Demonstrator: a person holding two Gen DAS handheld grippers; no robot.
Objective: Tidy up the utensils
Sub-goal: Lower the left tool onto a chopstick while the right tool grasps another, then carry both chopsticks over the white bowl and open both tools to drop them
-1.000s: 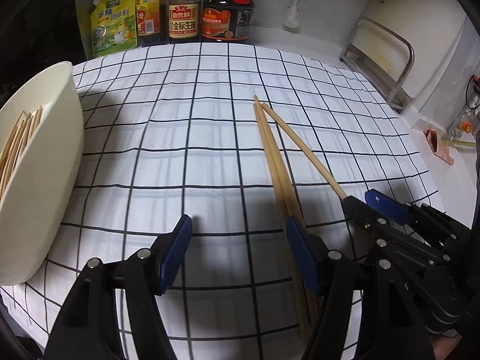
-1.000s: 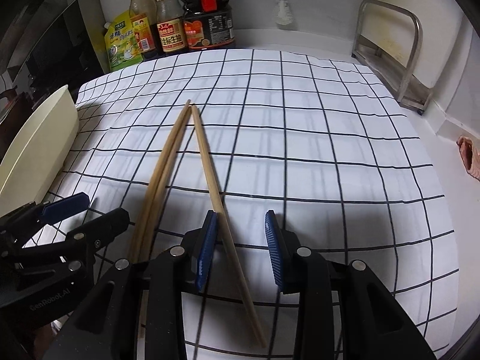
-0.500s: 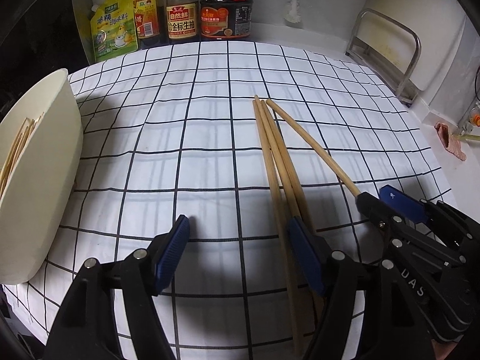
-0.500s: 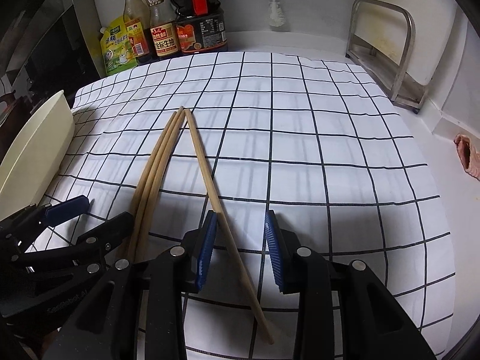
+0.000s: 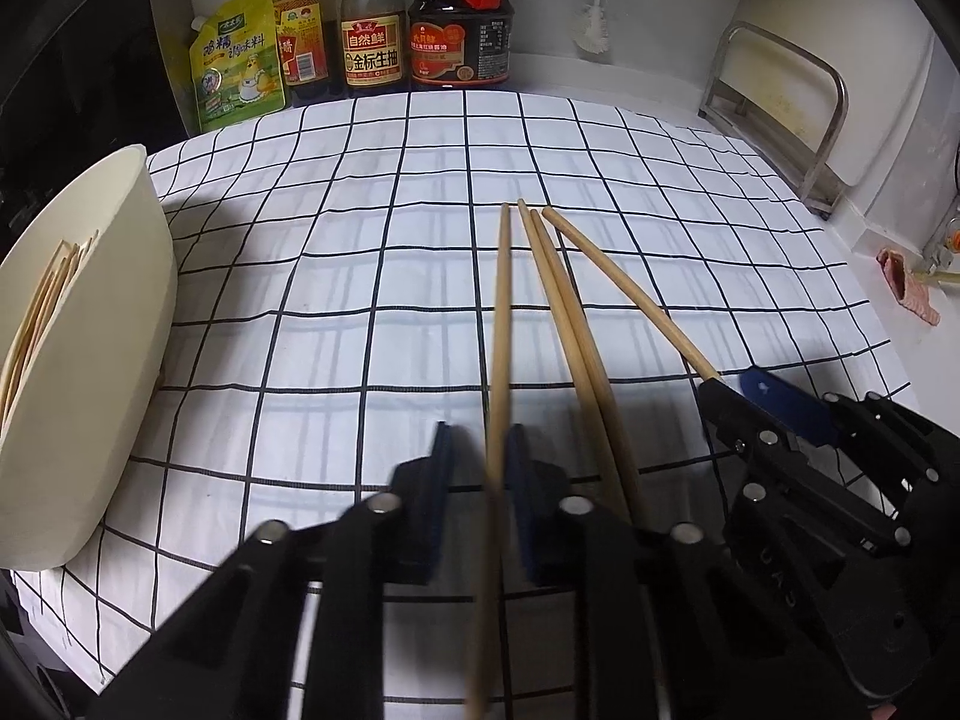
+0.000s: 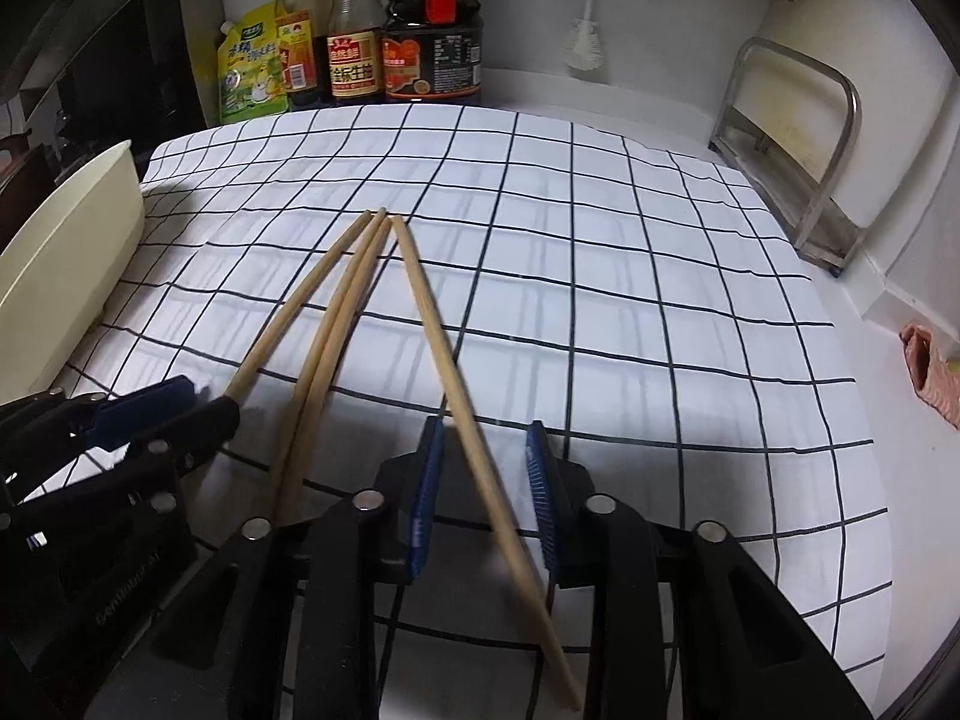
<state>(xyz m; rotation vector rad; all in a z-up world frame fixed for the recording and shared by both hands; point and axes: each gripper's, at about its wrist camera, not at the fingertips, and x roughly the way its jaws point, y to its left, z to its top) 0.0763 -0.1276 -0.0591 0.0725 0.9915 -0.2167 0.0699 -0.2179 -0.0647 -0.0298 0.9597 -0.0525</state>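
now | left gripper (image 5: 477,468) jaws just closed on a chopstick (image 5: 501,324) | right gripper (image 6: 483,480) jaws closing around another chopstick (image 6: 444,354), gap remains | bottle (image 5: 372,36) label 金标生抽

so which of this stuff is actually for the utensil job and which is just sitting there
For the job:
- four loose chopsticks
- cream tub, already holding more sticks

Just lying about:
- sauce bottles
- seasoning pouch
- metal rack
- rag
- checked cloth underneath

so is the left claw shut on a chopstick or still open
Shut on one. The left claw has just been closing, and its blue pads now pinch the leftmost chopstick; the other pair of chopsticks lies outside on the checked cloth.
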